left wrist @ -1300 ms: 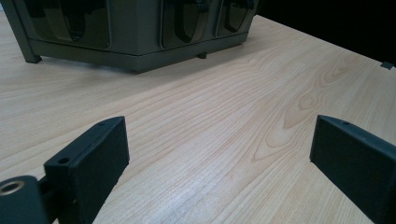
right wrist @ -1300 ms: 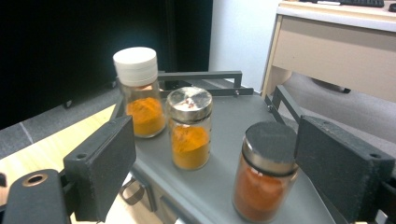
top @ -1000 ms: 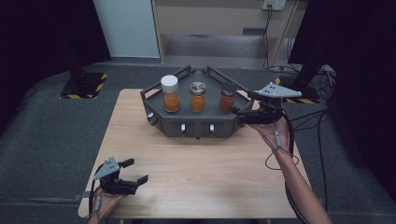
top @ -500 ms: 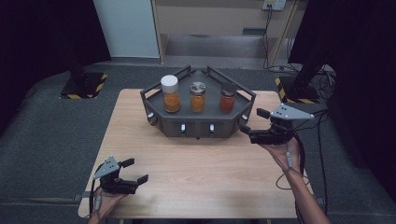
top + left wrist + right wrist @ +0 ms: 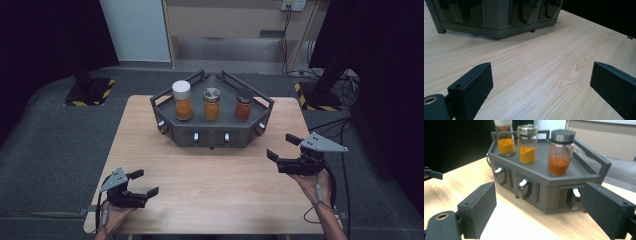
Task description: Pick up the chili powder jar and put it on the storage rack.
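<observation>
Right tongs (image 5: 283, 147) jaws spread wide, nothing between them, hovering over the bench (image 5: 215, 195) just off the right front corner of the grey tray (image 5: 216, 136). Left tongs (image 5: 144, 183) likewise spread and empty, low over the near left corner of the bench, well apart from the tray.

Tray sits at the far middle of the bench. In the right gripper view the red-powder jar (image 5: 559, 152) stands nearest the right tongs, on the tray's right end; the front panel below it carries a recessed white-tipped knob (image 5: 574, 195).

Judgement: no thing is gripped; the right hand seems to be between reaches, lined up toward the tray's right end. To do the approach well: keep the jaws spread until they straddle the target, come in level rather than from above so the tray's raised rail (image 5: 591, 151) is not struck, and close only once both pads sit on opposite sides. If the jar is the aim, grip the glass below the dark lid, upright, to avoid tipping its neighbours.

Count:
- jars on tray: 3 — white-lidded jar (image 5: 182, 99), metal-lidded jar (image 5: 211, 103), red-powder jar (dark lid)
- knobs along the tray front in the high view: 4
- tray: 1
- tongs: 2
</observation>
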Motion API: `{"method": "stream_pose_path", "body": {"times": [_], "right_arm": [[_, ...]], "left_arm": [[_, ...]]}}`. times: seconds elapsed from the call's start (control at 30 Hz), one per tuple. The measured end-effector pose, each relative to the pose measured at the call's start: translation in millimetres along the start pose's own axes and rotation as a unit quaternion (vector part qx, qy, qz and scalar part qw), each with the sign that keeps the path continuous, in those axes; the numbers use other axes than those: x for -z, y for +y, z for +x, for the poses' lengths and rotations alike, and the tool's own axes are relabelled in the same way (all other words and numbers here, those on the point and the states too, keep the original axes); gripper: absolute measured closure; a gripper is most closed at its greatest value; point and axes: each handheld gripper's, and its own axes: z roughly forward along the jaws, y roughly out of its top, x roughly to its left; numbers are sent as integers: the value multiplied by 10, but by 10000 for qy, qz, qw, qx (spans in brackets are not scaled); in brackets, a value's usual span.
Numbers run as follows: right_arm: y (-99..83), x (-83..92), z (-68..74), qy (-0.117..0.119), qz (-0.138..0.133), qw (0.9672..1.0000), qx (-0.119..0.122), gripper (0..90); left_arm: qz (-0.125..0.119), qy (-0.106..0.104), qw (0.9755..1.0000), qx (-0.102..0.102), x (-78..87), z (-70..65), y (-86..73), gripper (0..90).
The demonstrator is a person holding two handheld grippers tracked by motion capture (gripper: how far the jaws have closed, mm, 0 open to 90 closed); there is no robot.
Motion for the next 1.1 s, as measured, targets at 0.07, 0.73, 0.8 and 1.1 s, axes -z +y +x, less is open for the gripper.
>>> {"method": "stream_pose_path", "body": {"times": [0.07, 0.73, 0.8, 1.1], "right_arm": [[-60, 40, 15, -53, 3, 10000, -32, 124], [-591, 193, 20, -108, 166, 9993, -313, 117], [-614, 206, 24, -129, 161, 9993, -321, 117], [-759, 246, 50, -193, 185, 9989, -381, 117]], "left_arm": [[-12, -4, 10000, -18, 0, -3, -2, 36], [17, -4, 10000, -47, 0, -11, 6, 36], [18, 2, 10000, -44, 1, -12, 6, 36], [14, 7, 10000, -53, 5, -15, 7, 36]]}}
